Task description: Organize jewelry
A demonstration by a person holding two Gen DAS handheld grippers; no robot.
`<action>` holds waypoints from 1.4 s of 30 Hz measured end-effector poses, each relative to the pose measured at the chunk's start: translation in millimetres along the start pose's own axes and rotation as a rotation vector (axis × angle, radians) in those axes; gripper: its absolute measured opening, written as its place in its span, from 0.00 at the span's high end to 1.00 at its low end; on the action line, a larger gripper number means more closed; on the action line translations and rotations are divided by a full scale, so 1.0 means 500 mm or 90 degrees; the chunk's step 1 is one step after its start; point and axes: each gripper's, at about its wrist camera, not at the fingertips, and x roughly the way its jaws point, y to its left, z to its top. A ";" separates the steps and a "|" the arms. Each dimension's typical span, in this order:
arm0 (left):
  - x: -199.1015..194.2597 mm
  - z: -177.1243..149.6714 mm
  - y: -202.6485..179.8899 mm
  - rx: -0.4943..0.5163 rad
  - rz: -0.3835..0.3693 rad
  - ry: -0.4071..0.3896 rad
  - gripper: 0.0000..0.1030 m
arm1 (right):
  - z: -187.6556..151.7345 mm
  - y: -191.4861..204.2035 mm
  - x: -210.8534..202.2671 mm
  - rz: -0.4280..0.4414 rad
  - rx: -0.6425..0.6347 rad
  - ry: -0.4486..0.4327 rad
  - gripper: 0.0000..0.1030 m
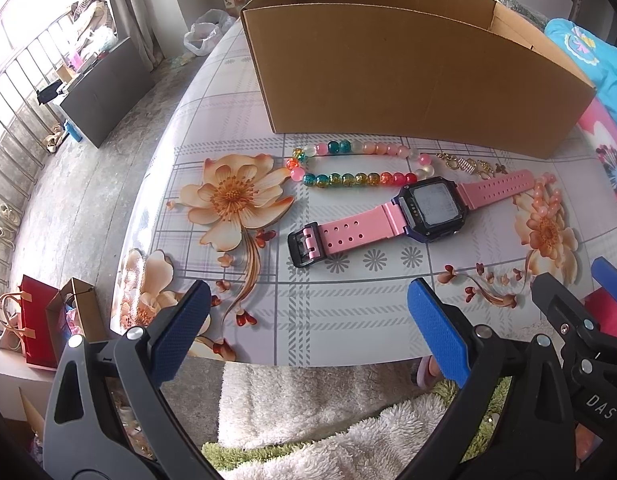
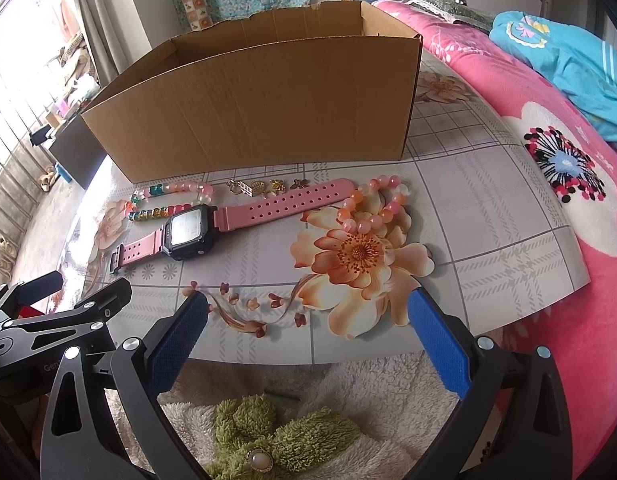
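Nothing looks packed yet: watch (image 1: 392,212), both bead bracelets (image 1: 356,168) (image 2: 374,204) and gold charms (image 2: 256,188) lie at six o'clock of the cardboard box (image 2: 260,112); left gripper (image 1: 308,332) and right gripper (image 2: 308,336) gape empty

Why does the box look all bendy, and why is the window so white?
In both wrist views the fisheye lens bows straight edges, so the cardboard box and the table edge curve. In the left wrist view the window at upper left is blown out white by daylight. In the right wrist view the watch face reflects pale glare.

Bare tablecloth (image 2: 236,256) before the watch (image 2: 188,232); cardboard box (image 2: 268,120) seemingly blocks behind.
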 end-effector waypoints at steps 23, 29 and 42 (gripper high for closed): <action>0.000 0.026 0.077 0.027 -0.014 -0.092 0.08 | 0.050 0.053 -0.007 0.087 -0.166 -0.065 0.05; -0.006 0.018 0.112 0.031 -0.104 -0.158 0.08 | 0.078 0.128 0.030 0.159 -0.343 -0.043 0.05; -0.019 -0.012 0.106 0.057 -0.258 -0.215 0.08 | 0.078 0.178 0.100 0.179 -0.568 0.072 0.29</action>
